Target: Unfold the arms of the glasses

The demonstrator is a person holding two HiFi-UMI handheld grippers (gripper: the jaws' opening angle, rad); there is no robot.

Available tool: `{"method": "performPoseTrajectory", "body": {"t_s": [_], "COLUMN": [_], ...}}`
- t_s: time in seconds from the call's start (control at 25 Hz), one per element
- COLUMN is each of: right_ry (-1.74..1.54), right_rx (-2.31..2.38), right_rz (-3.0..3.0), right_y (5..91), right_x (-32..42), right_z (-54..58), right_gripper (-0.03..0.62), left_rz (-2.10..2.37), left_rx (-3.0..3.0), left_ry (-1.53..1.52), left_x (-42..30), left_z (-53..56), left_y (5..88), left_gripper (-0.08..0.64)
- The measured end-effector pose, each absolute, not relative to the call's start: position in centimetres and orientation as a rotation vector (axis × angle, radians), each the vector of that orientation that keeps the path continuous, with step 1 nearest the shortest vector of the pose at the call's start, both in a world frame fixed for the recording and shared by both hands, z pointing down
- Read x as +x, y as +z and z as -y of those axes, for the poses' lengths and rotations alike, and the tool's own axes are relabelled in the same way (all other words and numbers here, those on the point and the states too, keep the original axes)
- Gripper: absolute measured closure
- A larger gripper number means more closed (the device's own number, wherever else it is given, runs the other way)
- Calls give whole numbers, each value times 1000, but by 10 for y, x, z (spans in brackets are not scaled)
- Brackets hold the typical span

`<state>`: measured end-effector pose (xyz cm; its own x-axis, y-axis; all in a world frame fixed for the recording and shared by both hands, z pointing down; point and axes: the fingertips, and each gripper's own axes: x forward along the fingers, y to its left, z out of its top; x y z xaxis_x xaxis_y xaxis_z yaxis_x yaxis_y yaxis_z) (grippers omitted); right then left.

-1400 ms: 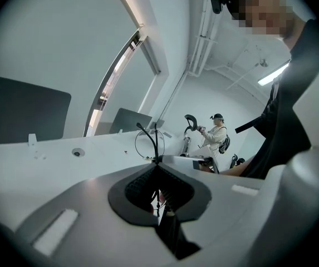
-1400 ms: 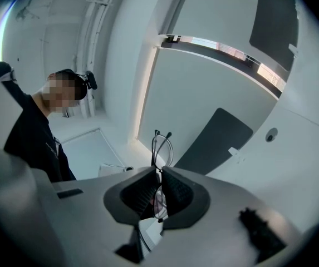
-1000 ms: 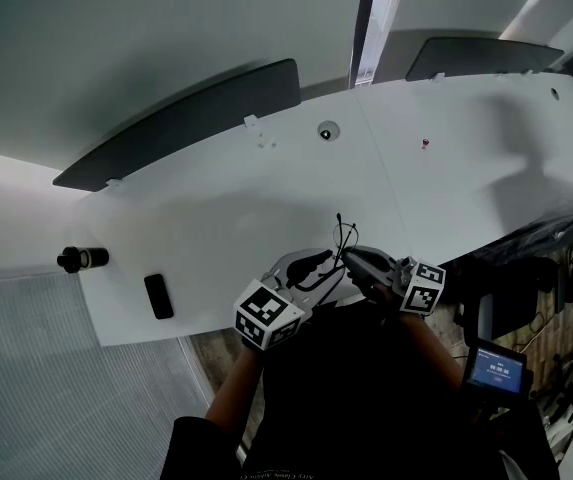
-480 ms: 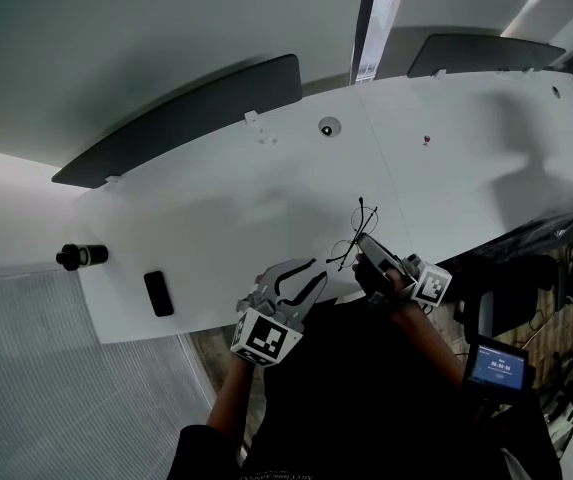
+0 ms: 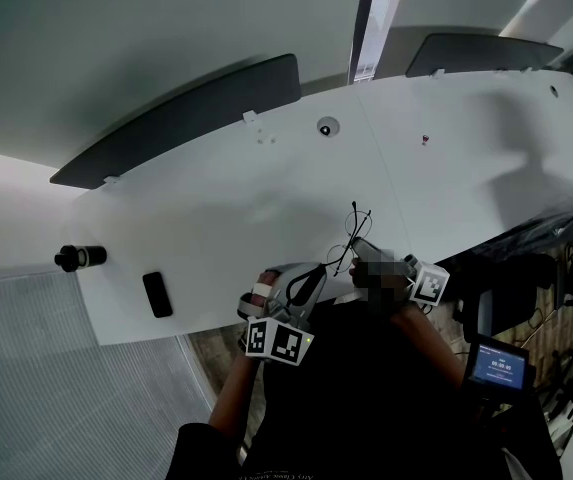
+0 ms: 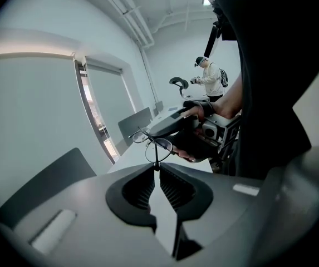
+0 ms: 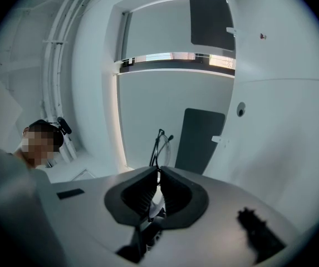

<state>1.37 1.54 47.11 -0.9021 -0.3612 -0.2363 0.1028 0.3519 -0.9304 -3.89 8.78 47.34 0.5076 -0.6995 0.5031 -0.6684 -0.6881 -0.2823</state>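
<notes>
A long white table (image 5: 266, 198) fills the head view, with dark divider panels (image 5: 186, 118) along its far edge. The person's dark torso (image 5: 366, 398) hides the near edge. Above that edge the right gripper (image 5: 358, 248) is clamped on the glasses (image 5: 344, 248) at the frame. The left gripper (image 5: 316, 273) has just been closing, and its jaws now pinch the tip of one arm. Well to the left lie a black slab (image 5: 154, 294) and a small black cylinder (image 5: 79, 258).
</notes>
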Motion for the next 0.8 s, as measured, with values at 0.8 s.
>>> {"method": "performPoseTrajectory", "body": {"t_s": [0.8], "right_ry": [-1548], "right_rx": [-268], "right_rz": [-2584], "right_y": [483], "right_x": [8], "right_z": [-37], "right_gripper": [572], "left_rz": [-1317], "left_rx": [-2476], "left_ry": [-906], "left_x": [-72], "left_z": [-75], "left_y": [418], "left_gripper": [528]}}
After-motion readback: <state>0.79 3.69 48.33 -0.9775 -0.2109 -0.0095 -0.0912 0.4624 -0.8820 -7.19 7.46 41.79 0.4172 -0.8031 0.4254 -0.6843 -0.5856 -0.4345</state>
